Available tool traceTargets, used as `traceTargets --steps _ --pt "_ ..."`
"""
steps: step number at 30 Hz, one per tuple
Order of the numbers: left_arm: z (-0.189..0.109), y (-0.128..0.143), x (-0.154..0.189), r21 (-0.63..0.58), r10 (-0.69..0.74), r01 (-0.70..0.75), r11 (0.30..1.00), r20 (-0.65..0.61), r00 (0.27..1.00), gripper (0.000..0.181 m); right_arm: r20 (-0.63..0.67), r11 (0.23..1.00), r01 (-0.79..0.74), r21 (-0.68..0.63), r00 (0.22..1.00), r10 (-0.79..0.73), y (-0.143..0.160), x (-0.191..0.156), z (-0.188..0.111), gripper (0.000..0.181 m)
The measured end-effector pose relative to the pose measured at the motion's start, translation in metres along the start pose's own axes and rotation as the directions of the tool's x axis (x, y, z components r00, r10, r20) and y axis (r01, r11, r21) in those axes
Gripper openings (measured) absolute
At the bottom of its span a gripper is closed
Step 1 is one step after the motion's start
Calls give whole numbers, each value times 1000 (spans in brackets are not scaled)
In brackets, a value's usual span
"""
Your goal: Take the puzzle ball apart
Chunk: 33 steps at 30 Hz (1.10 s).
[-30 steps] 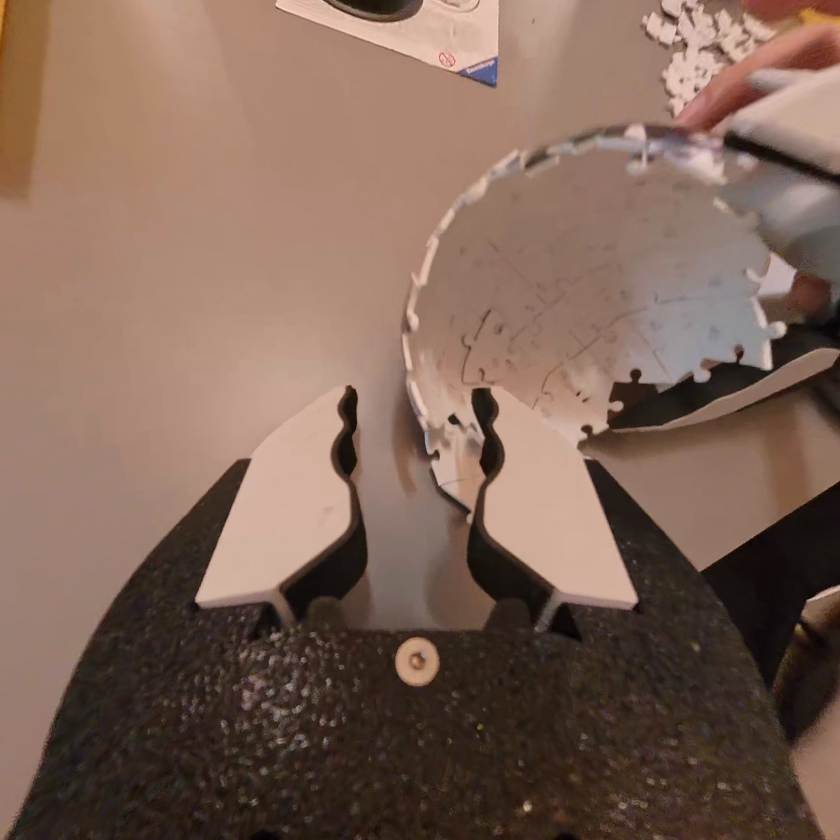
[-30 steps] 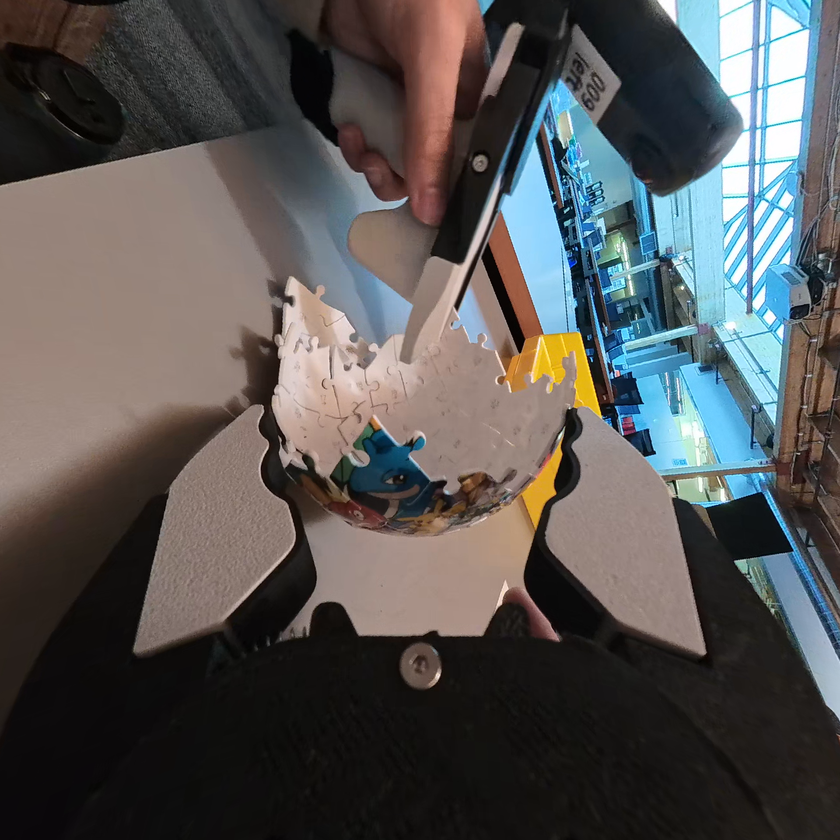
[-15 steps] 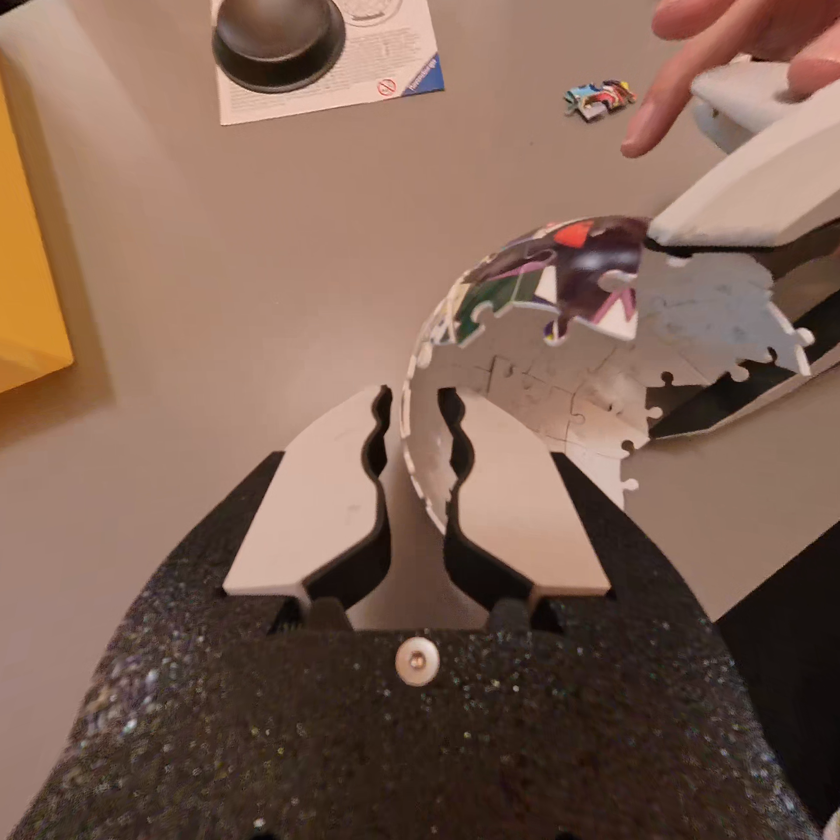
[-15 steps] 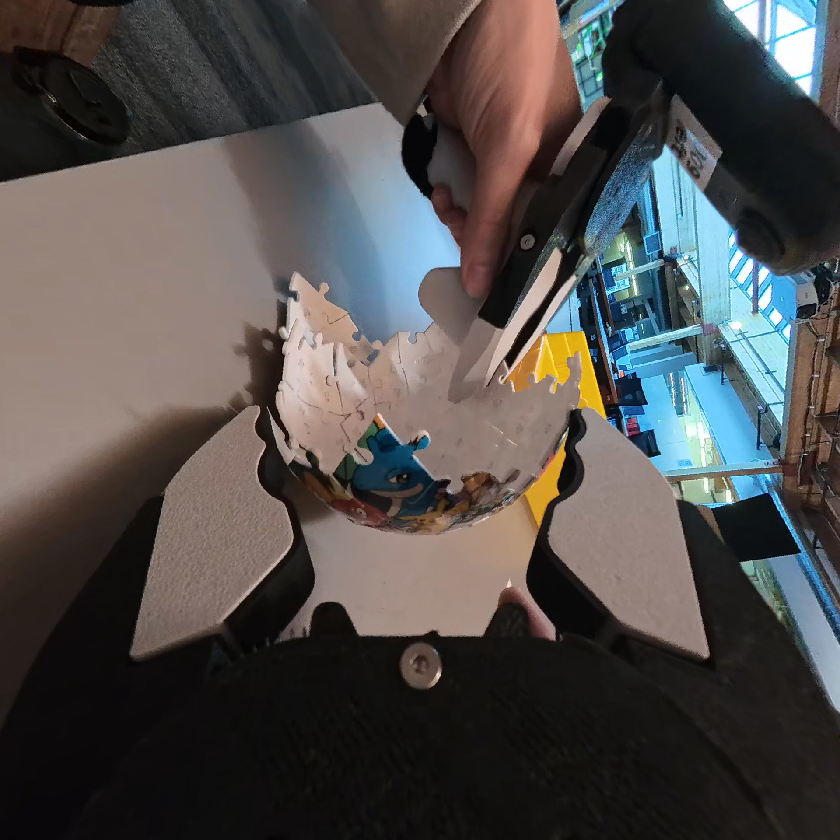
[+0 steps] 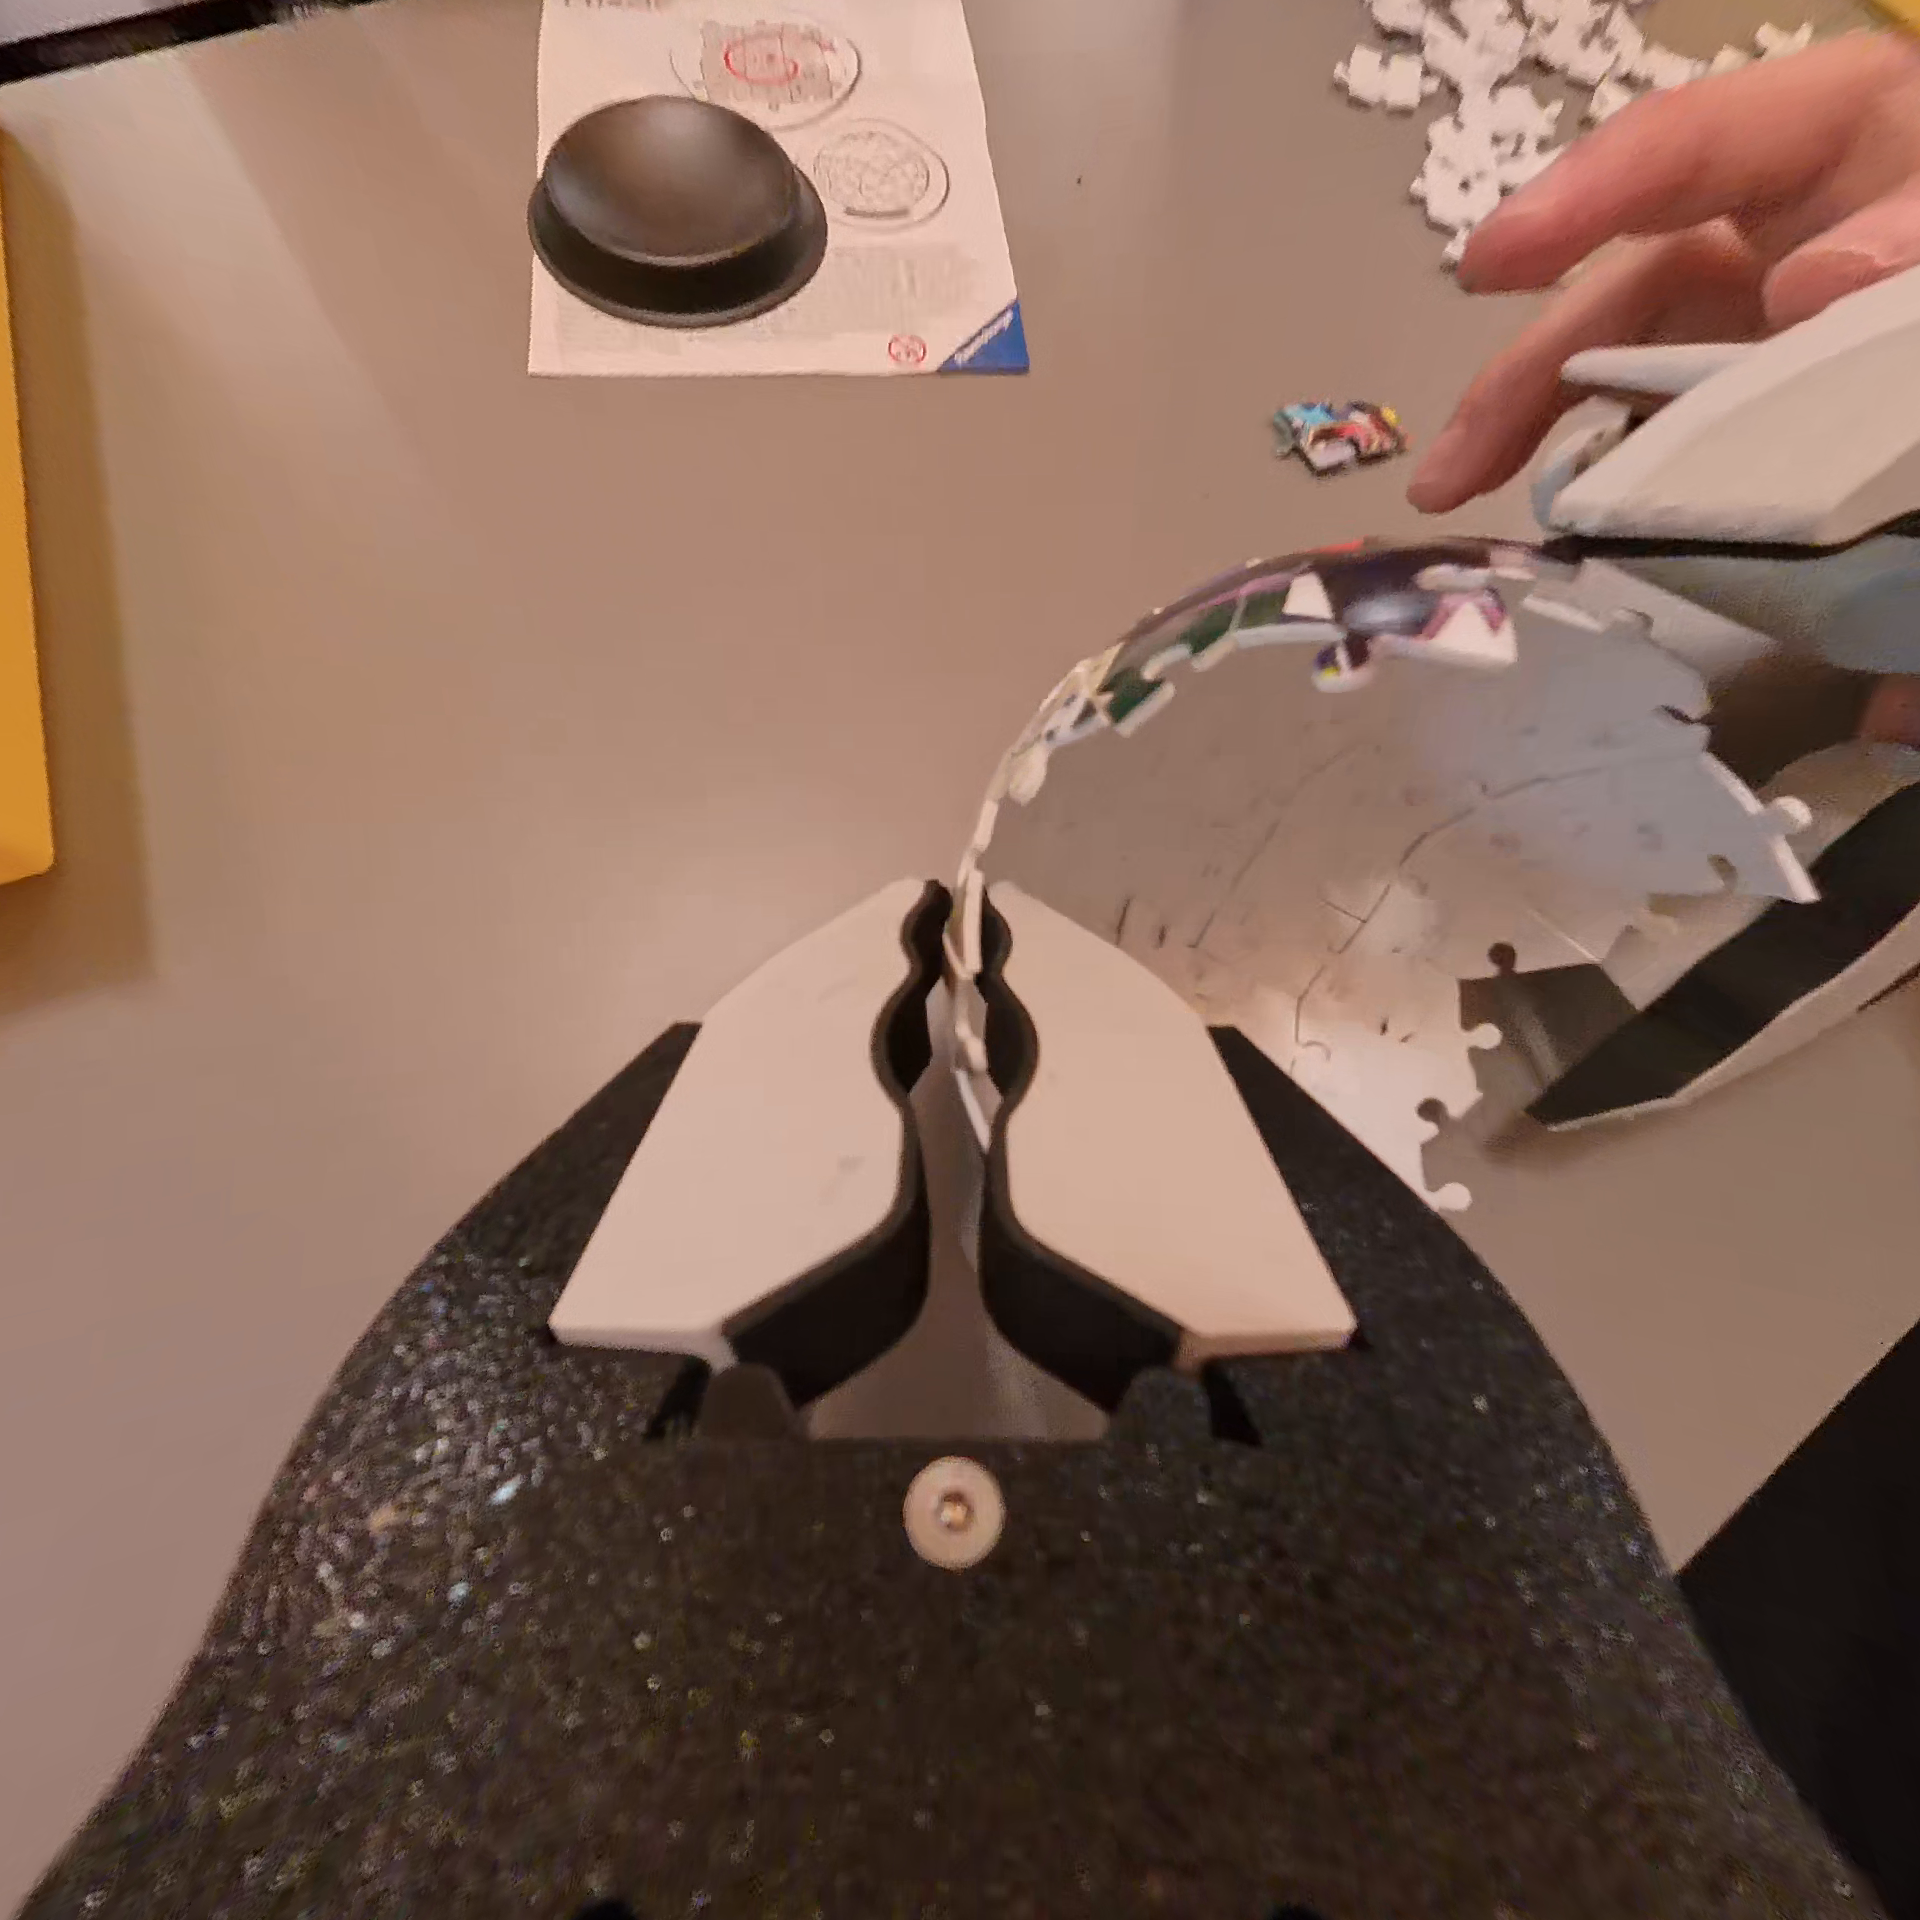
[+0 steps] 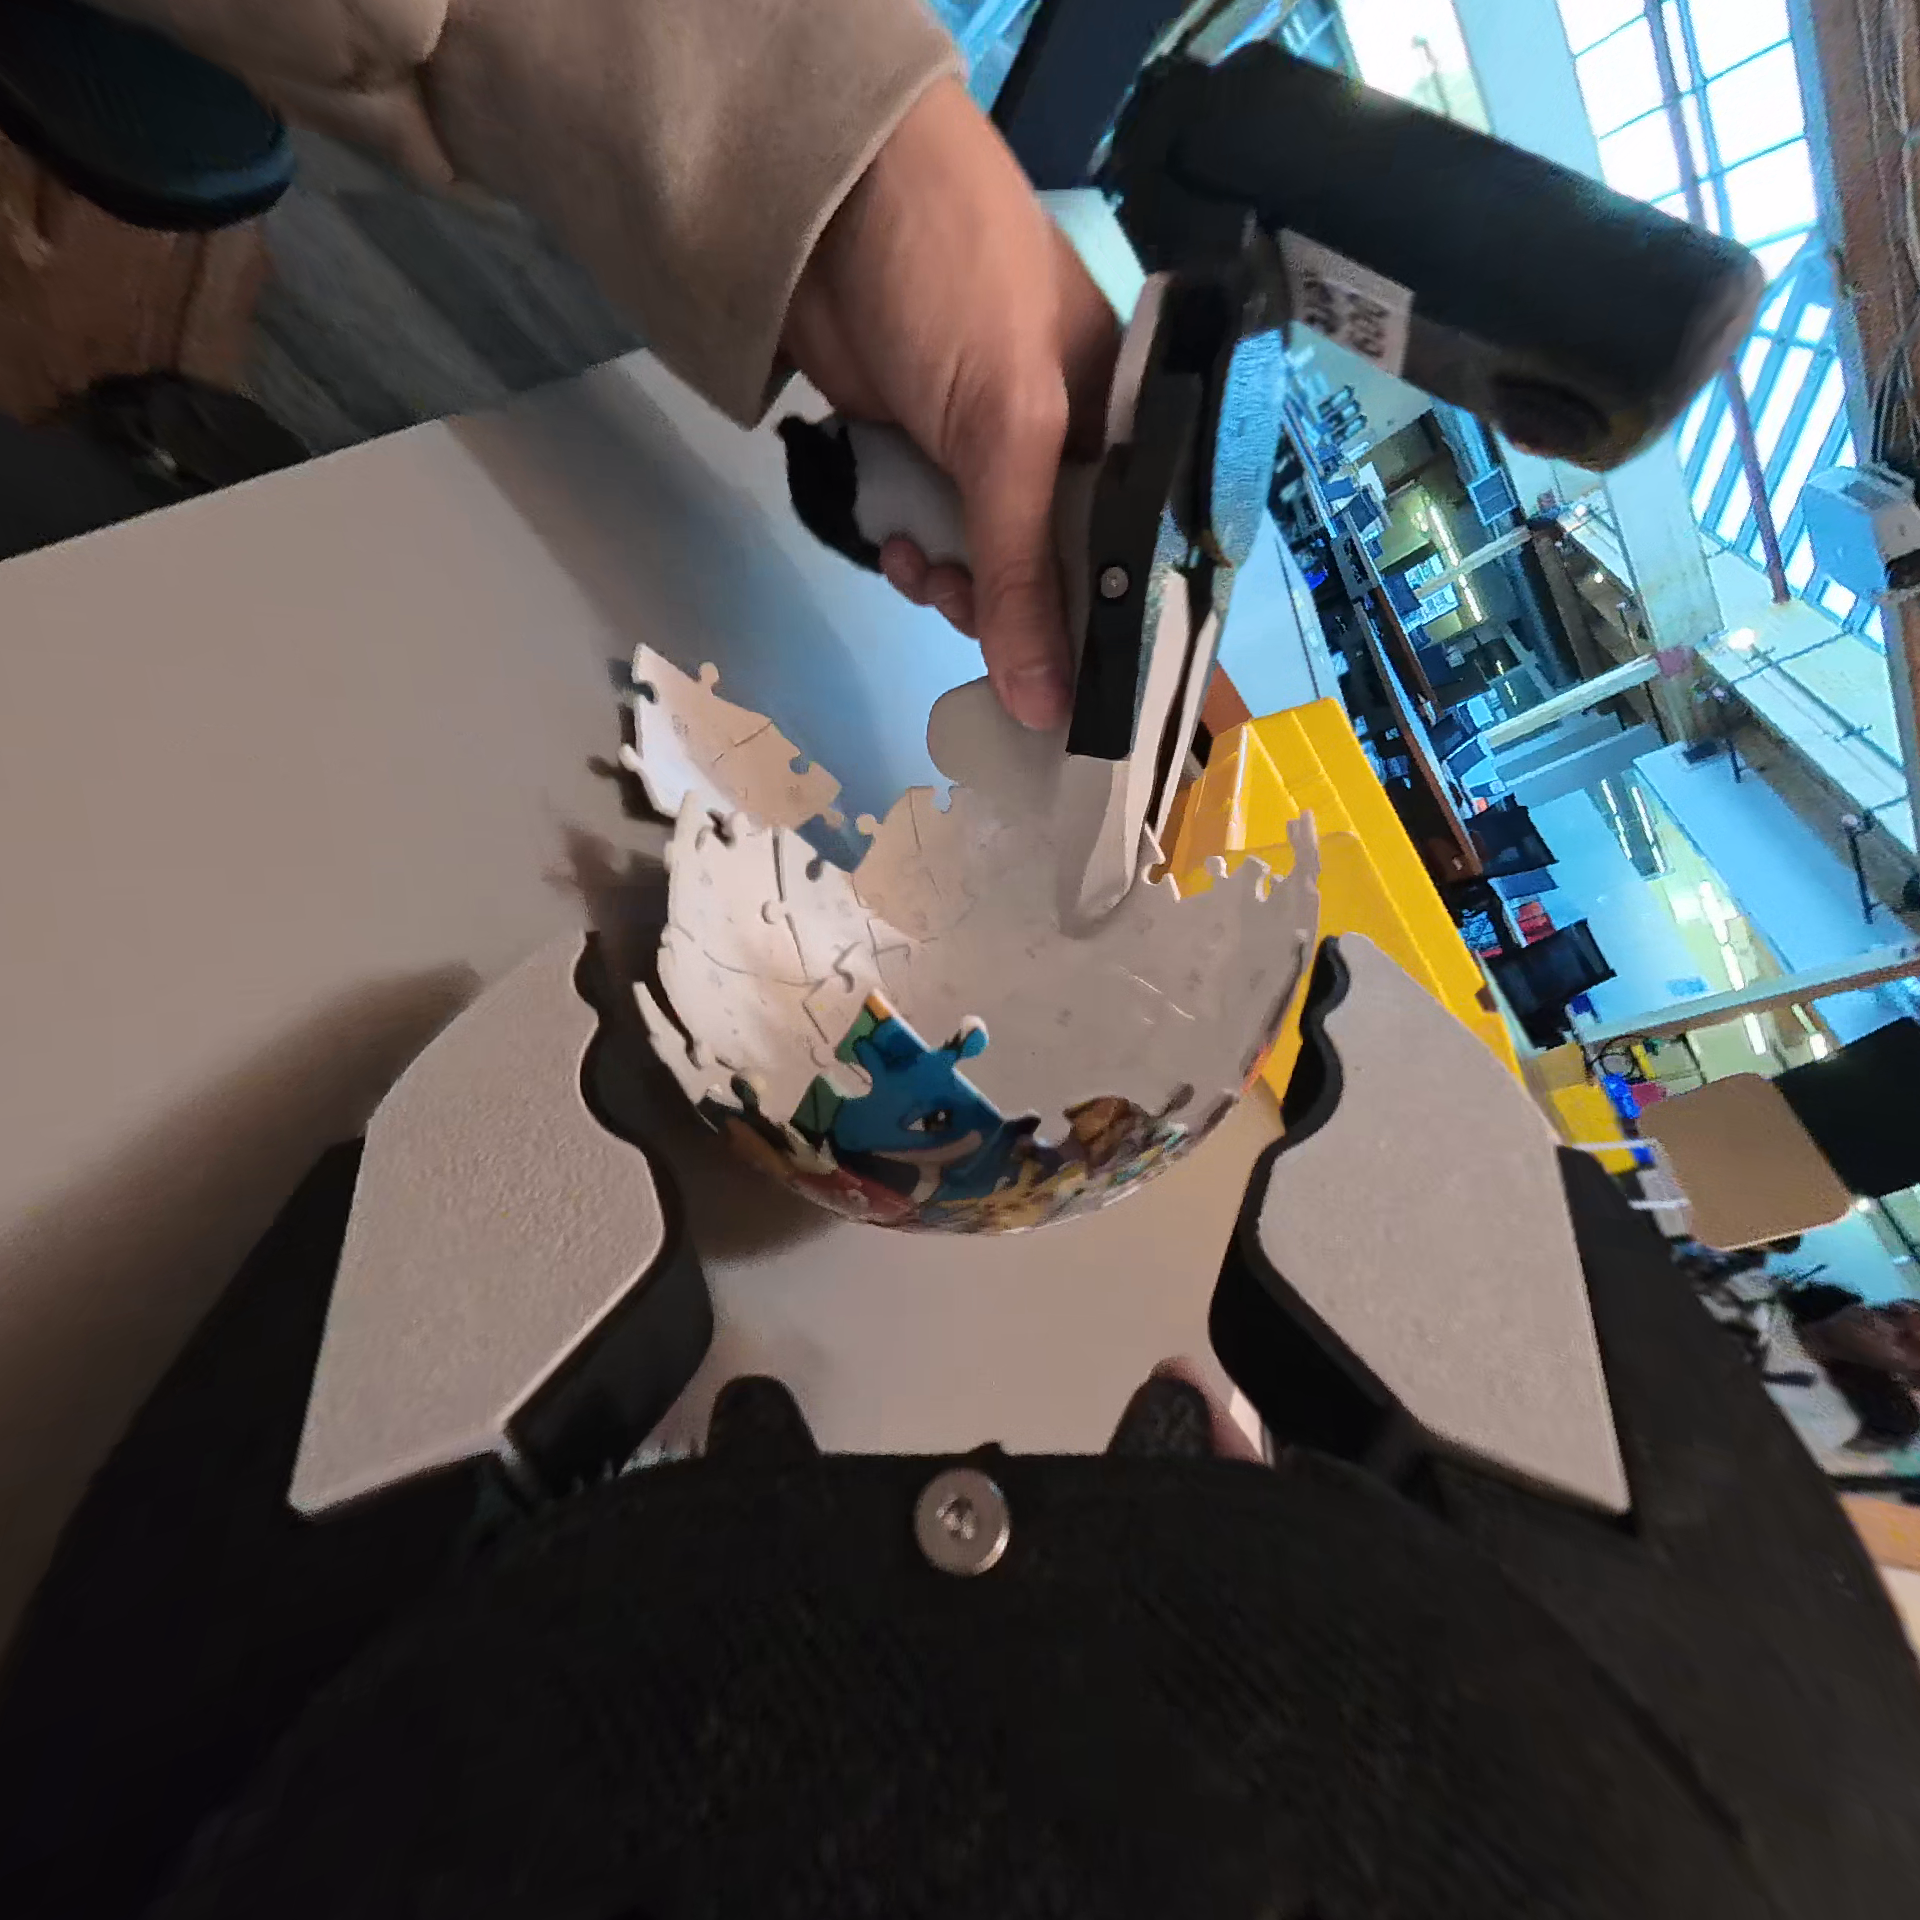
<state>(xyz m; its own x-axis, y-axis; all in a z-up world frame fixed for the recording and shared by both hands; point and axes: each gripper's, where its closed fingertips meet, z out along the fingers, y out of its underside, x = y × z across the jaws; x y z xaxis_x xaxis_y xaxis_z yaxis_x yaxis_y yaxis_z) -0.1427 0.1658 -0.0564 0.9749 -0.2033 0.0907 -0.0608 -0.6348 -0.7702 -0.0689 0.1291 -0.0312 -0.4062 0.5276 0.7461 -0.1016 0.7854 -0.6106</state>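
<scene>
The puzzle ball is a half shell (image 5: 1403, 831), white inside and printed in colours outside, with a jagged rim. My left gripper (image 5: 958, 904) is shut on the near rim of the shell, and the thin edge stands pinched between its pads. In the right wrist view the same gripper (image 6: 1127, 852) pinches the far rim from above. My right gripper (image 6: 961, 956) stands wide around the shell (image 6: 1091, 1018), with both pads pressed on its outer sides. Its fingers (image 5: 1714, 488) show at the right of the left wrist view.
A black dish stand (image 5: 675, 197) sits on an instruction sheet (image 5: 935, 312) at the far side. Loose white pieces (image 5: 1486, 104) and a small coloured cluster (image 5: 1340, 436) lie far right. A yellow bin (image 6: 1351, 831) stands beyond the shell. The table's edge (image 5: 1766, 1455) runs at the near right. The gap from one gripper's tips to the other's is roughly 10 cm.
My left gripper's jaws closed from well apart onto the shell's rim. The right gripper kept its hold on the shell and tilted it a little.
</scene>
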Motion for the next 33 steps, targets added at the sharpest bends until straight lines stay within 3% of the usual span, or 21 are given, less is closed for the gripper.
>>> traceTargets --steps 8,17,28,33 --pt "33 -35 26 152 122 -110 982 -71 990 3 -69 993 -115 7 991 116 30 7 -44 126" --pt "61 -80 60 375 306 -253 892 -89 948 4 -142 999 -34 -20 989 31 55 8 -67 127" --pt "63 -85 63 431 285 -218 876 -96 954 6 -221 993 110 -33 969 -115 54 10 -70 118" --pt "64 -83 61 386 310 -261 884 -69 948 23 -228 975 209 -71 948 -220 49 5 -68 118"
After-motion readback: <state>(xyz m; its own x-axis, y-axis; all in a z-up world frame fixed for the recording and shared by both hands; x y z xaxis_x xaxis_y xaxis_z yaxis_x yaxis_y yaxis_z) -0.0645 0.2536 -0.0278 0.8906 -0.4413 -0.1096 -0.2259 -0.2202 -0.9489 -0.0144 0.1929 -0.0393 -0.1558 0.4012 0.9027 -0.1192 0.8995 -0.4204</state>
